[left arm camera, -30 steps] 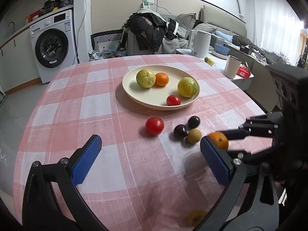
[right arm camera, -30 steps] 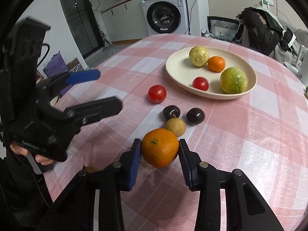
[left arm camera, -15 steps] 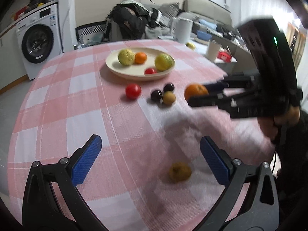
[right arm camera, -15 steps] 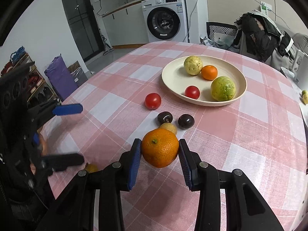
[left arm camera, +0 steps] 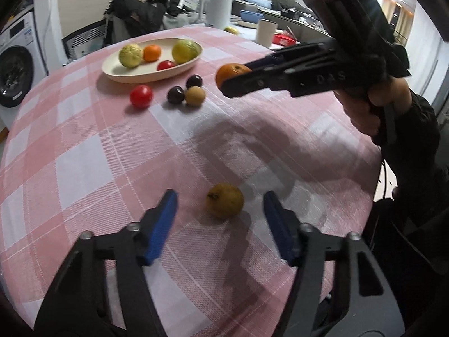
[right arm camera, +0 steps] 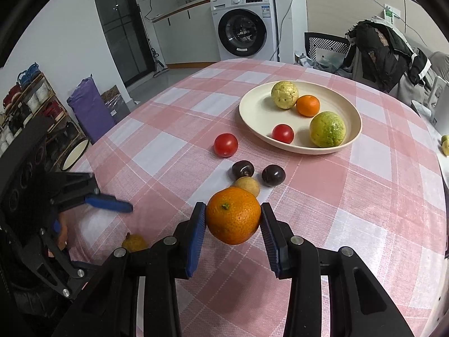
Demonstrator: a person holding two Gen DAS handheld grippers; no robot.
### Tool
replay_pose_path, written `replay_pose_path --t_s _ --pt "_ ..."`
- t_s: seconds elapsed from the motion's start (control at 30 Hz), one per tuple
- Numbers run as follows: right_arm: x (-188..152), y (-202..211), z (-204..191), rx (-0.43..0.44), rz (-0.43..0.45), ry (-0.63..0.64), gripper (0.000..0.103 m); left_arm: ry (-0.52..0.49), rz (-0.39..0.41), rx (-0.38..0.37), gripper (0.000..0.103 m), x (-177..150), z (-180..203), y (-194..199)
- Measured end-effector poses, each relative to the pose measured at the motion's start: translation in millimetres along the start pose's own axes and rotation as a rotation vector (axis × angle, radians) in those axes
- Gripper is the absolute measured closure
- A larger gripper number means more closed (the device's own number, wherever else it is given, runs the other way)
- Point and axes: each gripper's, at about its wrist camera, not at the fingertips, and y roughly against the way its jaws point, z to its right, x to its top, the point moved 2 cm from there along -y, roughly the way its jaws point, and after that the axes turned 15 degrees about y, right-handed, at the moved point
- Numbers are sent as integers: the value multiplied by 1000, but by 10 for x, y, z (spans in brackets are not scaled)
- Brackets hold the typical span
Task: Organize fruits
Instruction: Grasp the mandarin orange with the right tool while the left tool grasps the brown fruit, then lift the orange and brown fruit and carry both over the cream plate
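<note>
in the right wrist view the right tongs (right arm camera: 233,224) sit at the bottom centre, their blue pads clenched on an orange (right arm camera: 233,215) that hangs above the pink-and-white checked tabletop (right arm camera: 364,210). just beyond the orange lie a tan round fruit (right arm camera: 248,186), two dark plum-like fruits (right arm camera: 243,168) (right arm camera: 273,175) and a red tomato (right arm camera: 226,145). toward the upper right of that frame a cream plate (right arm camera: 252,112) holds a pale yellow bumpy fruit (right arm camera: 284,94), a small orange (right arm camera: 307,105), a yellow-green fruit (right arm camera: 327,129) and a second tomato (right arm camera: 283,133).

in the left wrist view the left tongs (left arm camera: 221,220) fill the lower part of the frame. their jaws have just been closing, and they stand released, one blue pad on either side of a small yellow fruit (left arm camera: 224,200) that rests on the tabletop (left arm camera: 84,168); a gap shows on both sides, so neither pad touches it. the same fruit appears at the lower left of the right wrist view, partly hidden behind the right tongs' frame.

at the upper right of the left wrist view a hand (left arm camera: 373,106) in a dark sleeve grips the handle of the right tongs, with the held orange at their tip. a washing machine (right arm camera: 247,25) stands beyond the tabletop at the top centre of the right wrist view, and a dark jacket (right arm camera: 384,53) is draped over a chair at the upper right.
</note>
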Motion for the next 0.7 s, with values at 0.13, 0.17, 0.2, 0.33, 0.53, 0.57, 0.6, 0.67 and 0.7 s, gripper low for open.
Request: replay_pose_path --t_s 0.13,0.17,0.2,0.33,0.53,0.57,0.6,0.67,0.7 --pt "-3 2 1 -1 0 0 63 -17 -19 -19 63 -21 27 -39" --pt "-1 -1 3 0 0 0 63 -16 -27 -23 68 -27 27 -55" --pt "-2 -1 4 1 1 -1 63 -13 -32 -21 71 -31 25 -70" --pt "1 -7 15 3 -1 2 63 4 -28 -30 77 -9 -2 -91" --pt "12 -2 34 -6 8 -7 63 41 3 -37 77 57 -69 -53" --pt "14 1 42 -8 13 -12 63 55 8 -33 77 76 -96 -45" --pt "15 10 52 -11 20 -18 63 65 15 -30 77 91 -114 -34" --pt "20 31 80 -14 36 -31 63 89 35 -21 77 130 -159 -12" --pt "23 43 92 -18 43 -37 63 96 45 -17 77 138 -180 6"
